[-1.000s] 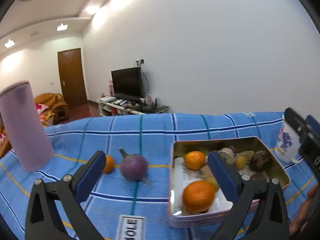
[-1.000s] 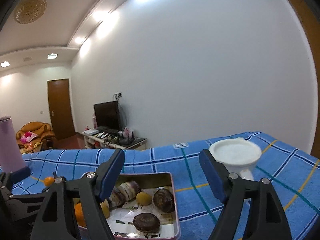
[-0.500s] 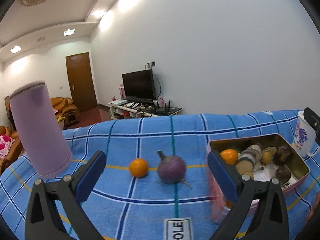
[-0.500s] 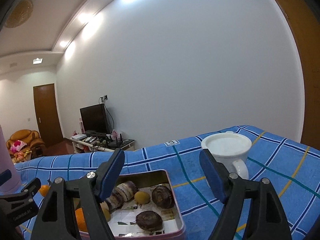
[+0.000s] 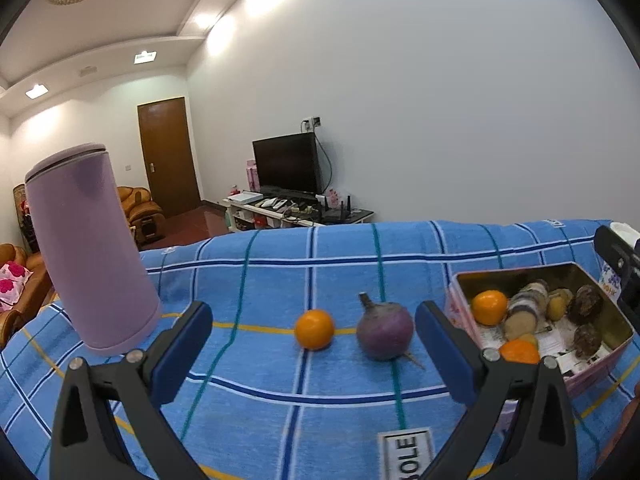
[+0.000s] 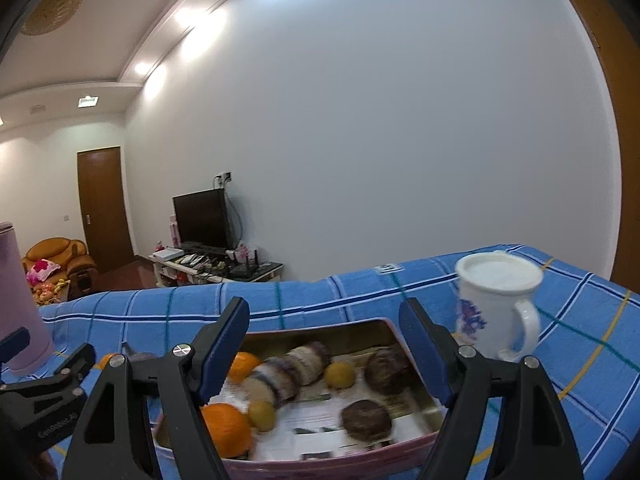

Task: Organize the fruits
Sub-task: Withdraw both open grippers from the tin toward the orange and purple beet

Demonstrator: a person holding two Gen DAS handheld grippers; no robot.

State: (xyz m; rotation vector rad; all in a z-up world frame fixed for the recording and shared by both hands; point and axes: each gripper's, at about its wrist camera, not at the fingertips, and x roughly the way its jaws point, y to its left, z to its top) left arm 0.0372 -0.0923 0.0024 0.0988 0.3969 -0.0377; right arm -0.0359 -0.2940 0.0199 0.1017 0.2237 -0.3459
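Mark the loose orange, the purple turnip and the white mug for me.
loose orange (image 5: 314,329), left wrist view, centre of its peel
purple turnip (image 5: 385,331), left wrist view, middle of the bulb
white mug (image 6: 492,312), right wrist view, front wall below the rim

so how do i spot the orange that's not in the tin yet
Find the blue checked cloth and the tall lilac cup on it. Right of the cup, a small orange lies loose beside a purple turnip, outside the tin.

Blue plaid cloth (image 5: 280,420), orange mandarin (image 5: 314,329), purple turnip (image 5: 384,330), lilac flask (image 5: 90,248), pink tin (image 6: 328,466)
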